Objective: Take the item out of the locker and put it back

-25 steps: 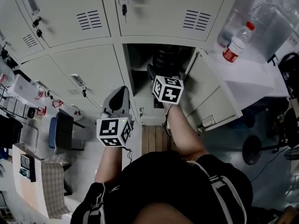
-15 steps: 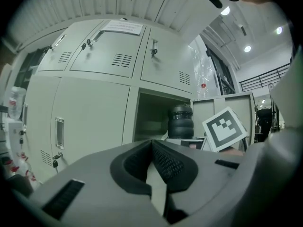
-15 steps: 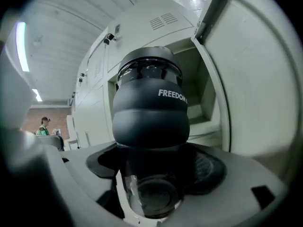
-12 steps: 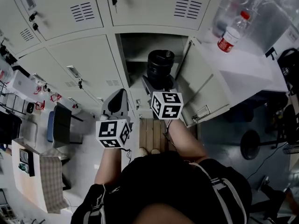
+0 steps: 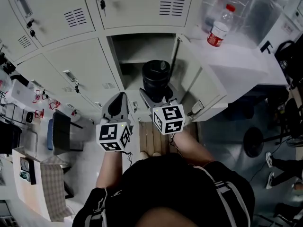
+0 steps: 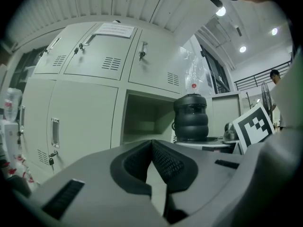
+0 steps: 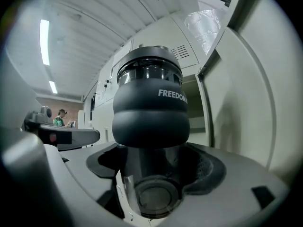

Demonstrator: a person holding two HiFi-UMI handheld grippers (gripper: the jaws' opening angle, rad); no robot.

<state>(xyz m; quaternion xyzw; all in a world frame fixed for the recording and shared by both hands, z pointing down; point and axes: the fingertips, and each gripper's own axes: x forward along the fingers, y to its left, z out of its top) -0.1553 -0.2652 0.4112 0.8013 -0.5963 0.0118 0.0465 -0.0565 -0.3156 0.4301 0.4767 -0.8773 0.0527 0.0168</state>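
A black ribbed bottle (image 5: pixel 156 76) with a dark lid stands upright between the jaws of my right gripper (image 5: pixel 155 94), just outside the open locker compartment (image 5: pixel 142 48). The right gripper view shows the bottle (image 7: pixel 150 108) filling the middle, its clear lower part seated between both pads of the right gripper (image 7: pixel 156 174), which is shut on it. My left gripper (image 5: pixel 119 98) hangs to the left in front of the closed lower locker door. Its pads meet at the tips in the left gripper view (image 6: pixel 152 143) with nothing between them. That view also shows the bottle (image 6: pixel 190 118) to the right.
The locker door (image 5: pixel 196 79) swings open to the right of the bottle. A plastic water bottle with a red label (image 5: pixel 218 31) stands on the white surface at the upper right. Closed lockers with keys (image 5: pixel 102 4) fill the wall. Chairs and a desk (image 5: pixel 61 131) are at the left.
The right gripper has drawn the black bottle out of the compartment toward the person. The left gripper has shifted slightly along with it.
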